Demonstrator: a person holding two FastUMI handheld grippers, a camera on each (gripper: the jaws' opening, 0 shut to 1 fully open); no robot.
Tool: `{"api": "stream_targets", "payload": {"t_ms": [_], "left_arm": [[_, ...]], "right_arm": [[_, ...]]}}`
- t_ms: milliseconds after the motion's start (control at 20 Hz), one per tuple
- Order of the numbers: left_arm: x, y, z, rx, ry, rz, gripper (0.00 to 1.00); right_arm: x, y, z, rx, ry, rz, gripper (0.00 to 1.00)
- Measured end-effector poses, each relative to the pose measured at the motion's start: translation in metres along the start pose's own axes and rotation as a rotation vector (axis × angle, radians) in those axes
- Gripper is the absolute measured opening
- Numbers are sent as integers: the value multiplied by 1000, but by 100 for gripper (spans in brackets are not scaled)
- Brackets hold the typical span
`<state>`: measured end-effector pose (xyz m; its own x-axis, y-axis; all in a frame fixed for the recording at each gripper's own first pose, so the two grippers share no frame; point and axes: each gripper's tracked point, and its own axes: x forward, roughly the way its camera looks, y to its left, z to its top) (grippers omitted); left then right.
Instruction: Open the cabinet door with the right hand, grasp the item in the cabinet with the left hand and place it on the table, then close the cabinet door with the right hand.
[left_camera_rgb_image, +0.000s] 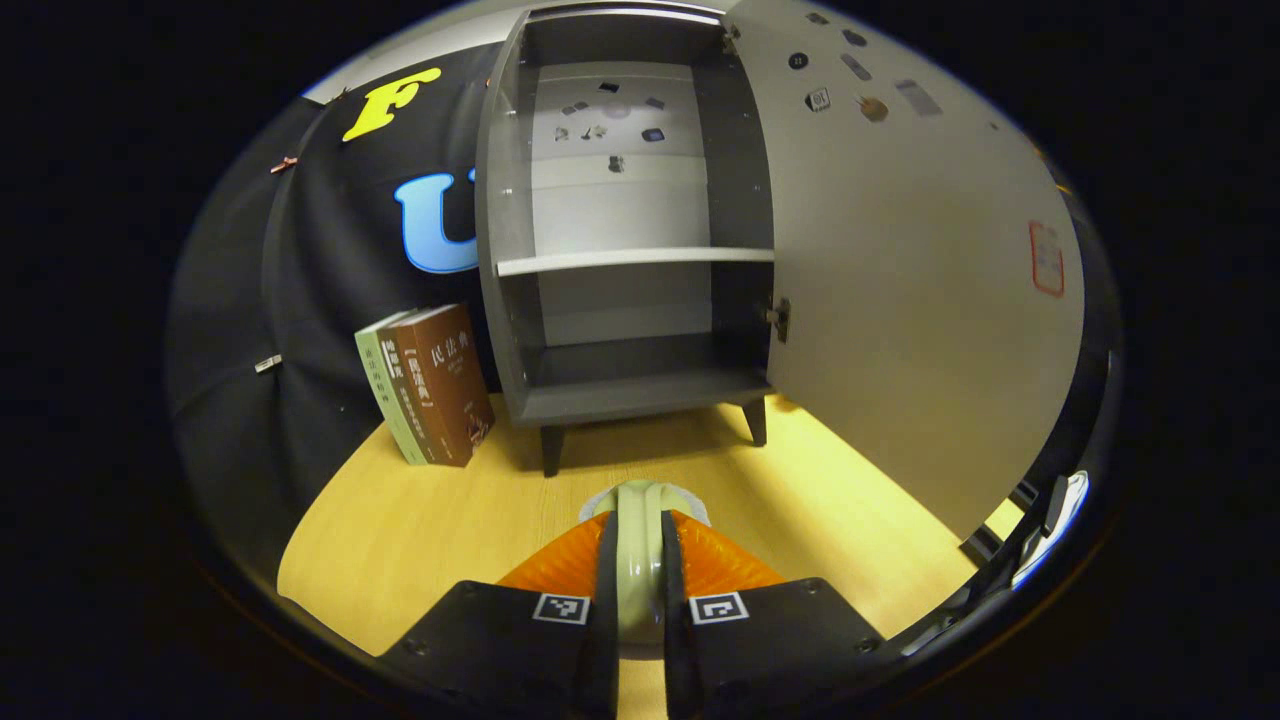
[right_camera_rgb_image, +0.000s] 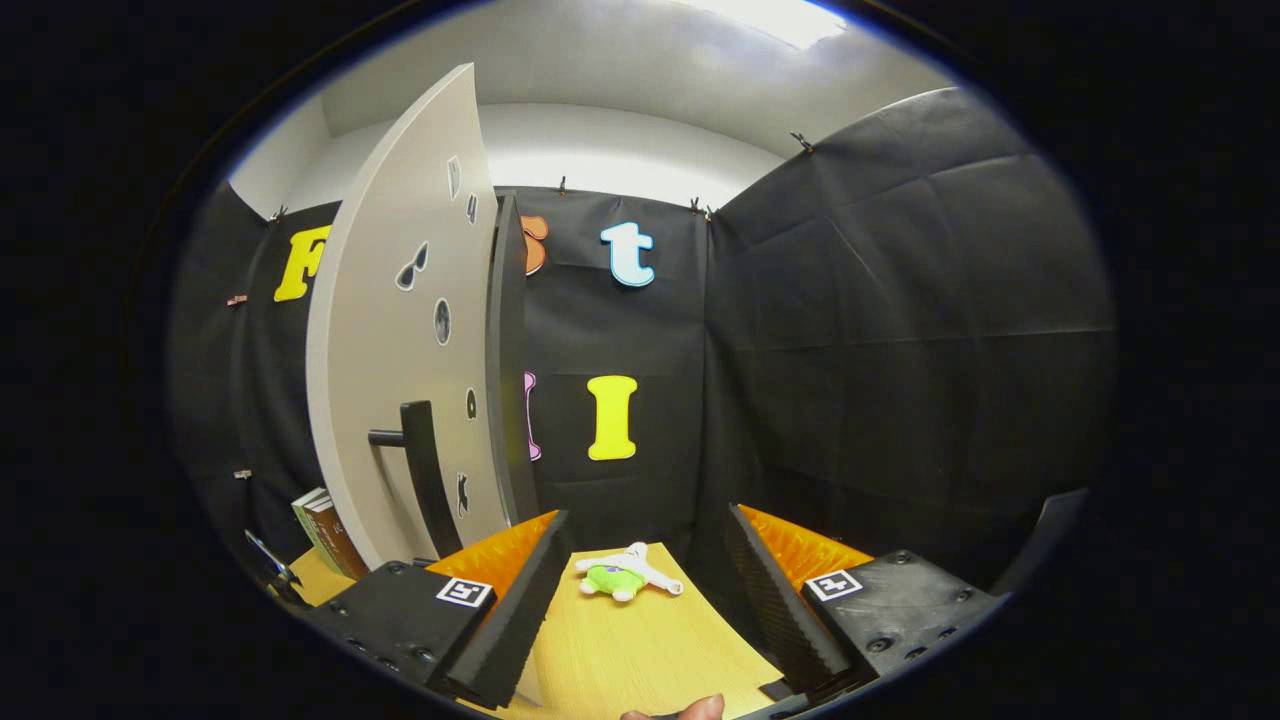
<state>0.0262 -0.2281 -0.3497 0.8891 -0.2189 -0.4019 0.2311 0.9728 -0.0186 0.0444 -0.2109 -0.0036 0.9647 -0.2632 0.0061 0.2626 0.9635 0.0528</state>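
Observation:
The grey cabinet (left_camera_rgb_image: 625, 385) stands on the wooden table (left_camera_rgb_image: 400, 520) with its shelves bare. Its door (left_camera_rgb_image: 900, 280) is swung wide open to the right. My left gripper (left_camera_rgb_image: 640, 530) is shut on a pale green rounded item (left_camera_rgb_image: 640, 497), low over the table in front of the cabinet. In the right gripper view, the door (right_camera_rgb_image: 400, 330) stands edge-on at the left, showing its dark bar handle (right_camera_rgb_image: 425, 480). My right gripper (right_camera_rgb_image: 647, 515) is open and holds nothing, just right of the handle and apart from it.
Two or three books (left_camera_rgb_image: 430, 385) stand upright left of the cabinet. A small green-and-white plush toy (right_camera_rgb_image: 625, 577) lies on the table (right_camera_rgb_image: 640, 650) beyond my right fingers. A fingertip (right_camera_rgb_image: 690, 710) shows at the bottom edge. Black cloth walls close the booth.

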Motion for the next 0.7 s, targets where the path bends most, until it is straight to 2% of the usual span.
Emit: {"api": "stream_targets", "payload": {"t_ms": [300, 400, 650, 700], "left_arm": [[12, -37, -65, 29, 54, -24, 22], [16, -44, -78, 33, 60, -21, 22], [32, -58, -105, 88, 86, -32, 22], [35, -60, -111, 93, 99, -32, 22]], "right_arm": [[20, 11, 16, 2, -22, 26, 98], [24, 15, 17, -6, -25, 40, 100], [30, 14, 12, -7, -2, 54, 98], [30, 13, 12, -13, -3, 54, 100]]}}
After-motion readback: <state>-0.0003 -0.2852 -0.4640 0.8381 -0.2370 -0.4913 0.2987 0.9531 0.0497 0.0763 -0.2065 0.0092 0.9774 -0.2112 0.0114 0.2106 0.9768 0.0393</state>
